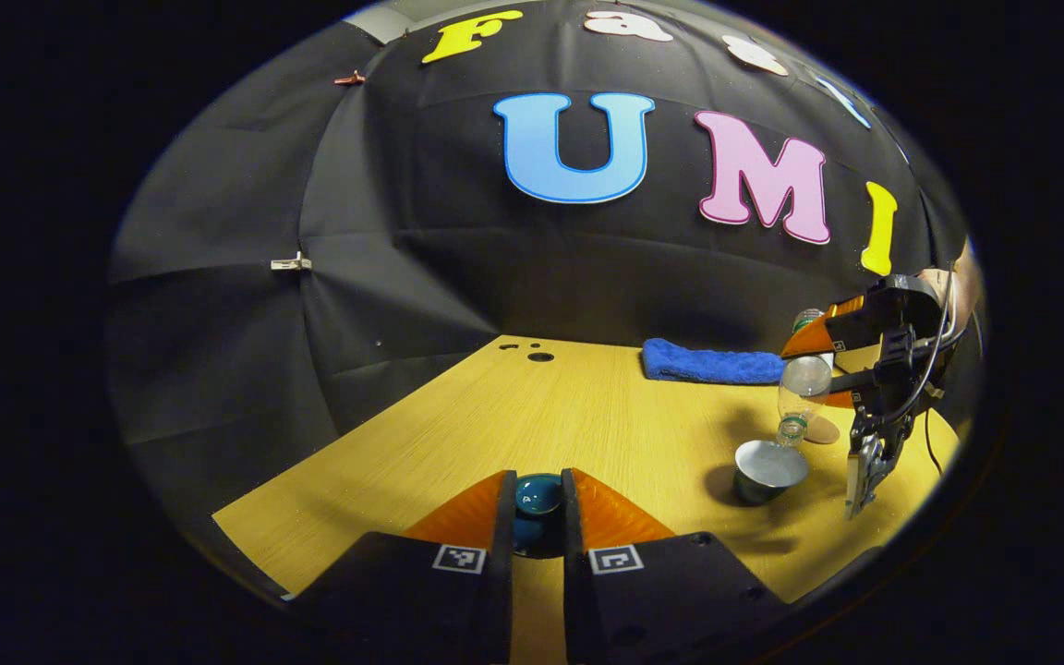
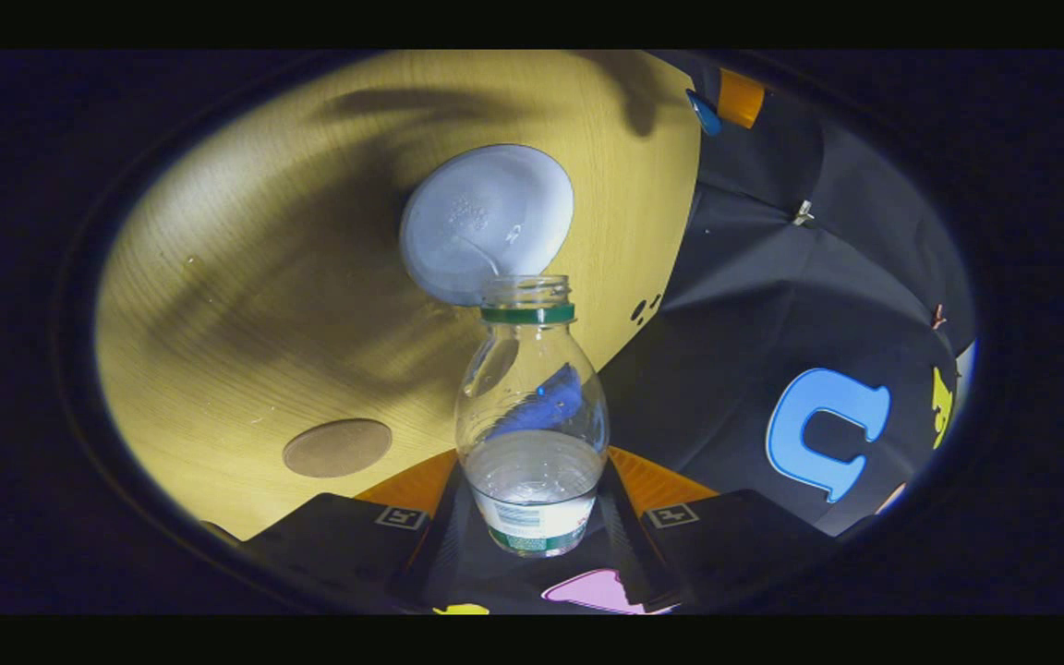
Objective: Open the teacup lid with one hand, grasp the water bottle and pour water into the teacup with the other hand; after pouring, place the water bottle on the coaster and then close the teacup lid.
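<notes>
- Left gripper view: the left tongs [image 1: 538,503] are closed on one dark teal teacup lid [image 1: 538,494], both fingers pressing its sides, held low over the near edge of the worktop [image 1: 458,416].
- The lid looks glazed and smooth, so likely slippery and breakable; a hold on its rounded knob, as here, seems the sound one.
- Toward the right edge stands one teacup [image 1: 769,469], open, with the water bottle [image 1: 804,388] tipped neck-down over it in the right tongs [image 1: 818,365].
- One blue cloth [image 1: 712,363] lies along the far edge; one round coaster [image 1: 823,429] sits just beyond the cup, partly hidden.
- Right gripper view: the right tongs [image 2: 537,513] clamp the single water bottle [image 2: 532,406] at its lower body, on the label band.
- The bottle is thin clear plastic, uncapped, with little water visible, so it is judged light and easily squashed; a moderate squeeze on the lower body suits it.
- Its mouth hangs at the rim of the teacup [image 2: 486,222]; the coaster [image 2: 337,448] lies bare, well apart toward the near side of the worktop [image 2: 246,305].
</notes>
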